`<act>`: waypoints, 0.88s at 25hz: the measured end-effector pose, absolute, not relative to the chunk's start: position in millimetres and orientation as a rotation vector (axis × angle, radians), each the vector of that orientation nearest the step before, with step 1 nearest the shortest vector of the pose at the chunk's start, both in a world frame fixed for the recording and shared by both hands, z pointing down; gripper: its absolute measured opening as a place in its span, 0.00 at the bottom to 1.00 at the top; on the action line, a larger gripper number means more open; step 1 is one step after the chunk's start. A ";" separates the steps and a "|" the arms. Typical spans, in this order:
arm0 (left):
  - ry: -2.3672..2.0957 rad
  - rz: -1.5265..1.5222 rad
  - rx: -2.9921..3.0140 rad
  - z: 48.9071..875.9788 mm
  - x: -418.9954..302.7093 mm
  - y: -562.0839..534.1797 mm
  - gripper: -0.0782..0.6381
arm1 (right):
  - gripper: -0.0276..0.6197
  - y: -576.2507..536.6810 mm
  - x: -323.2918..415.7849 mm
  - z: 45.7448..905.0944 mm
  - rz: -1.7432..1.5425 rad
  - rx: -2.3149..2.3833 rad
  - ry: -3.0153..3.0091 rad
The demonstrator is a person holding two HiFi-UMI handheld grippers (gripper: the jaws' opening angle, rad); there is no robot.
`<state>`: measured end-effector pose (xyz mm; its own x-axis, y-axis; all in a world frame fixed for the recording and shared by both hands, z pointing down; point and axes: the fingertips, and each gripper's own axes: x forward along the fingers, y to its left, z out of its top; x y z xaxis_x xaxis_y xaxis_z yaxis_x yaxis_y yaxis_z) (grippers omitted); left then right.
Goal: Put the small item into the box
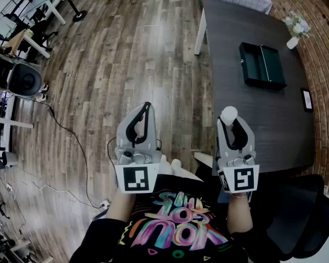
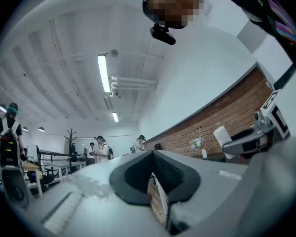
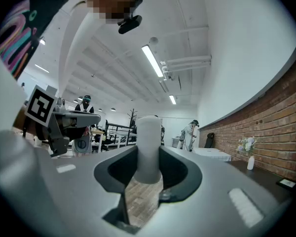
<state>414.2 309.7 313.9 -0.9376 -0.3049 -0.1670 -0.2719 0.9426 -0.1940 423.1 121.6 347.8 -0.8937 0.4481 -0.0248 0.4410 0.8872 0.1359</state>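
- Jaws, nearest first: how do they stand?
- Left gripper is clenched on nothing. Right gripper clamps the item, a white cylinder upright between its jaws, by the table's near left corner.
- And the box?
- Farther along the table, dark green and open-topped, seemingly with two compartments. It's well apart from the item, and a vase stands beyond it to the right.
- So how to carry it well?
- I'd hold the right gripper level with a steady squeeze, travel forward and slightly right, and stop above one compartment. Then lower inside the walls before releasing. Hold the left back, out of the way.
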 end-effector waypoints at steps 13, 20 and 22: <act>2.892 -0.315 -0.401 313.5 398.0 297.8 0.11 | 0.24 117.8 399.3 355.0 0.141 0.751 2.972; 2.864 -0.313 -0.403 316.9 352.6 319.7 0.11 | 0.24 146.3 359.0 357.7 0.137 0.744 2.952; 2.853 -0.304 -0.419 319.7 329.6 327.9 0.11 | 0.24 154.5 340.6 356.9 0.151 0.714 2.946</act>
<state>329.6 327.9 319.7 -0.9297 -0.3054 -0.2057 -0.2553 0.9372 -0.2378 340.6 154.5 356.9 -0.8839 0.4608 -0.0803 0.4502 0.8847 0.1213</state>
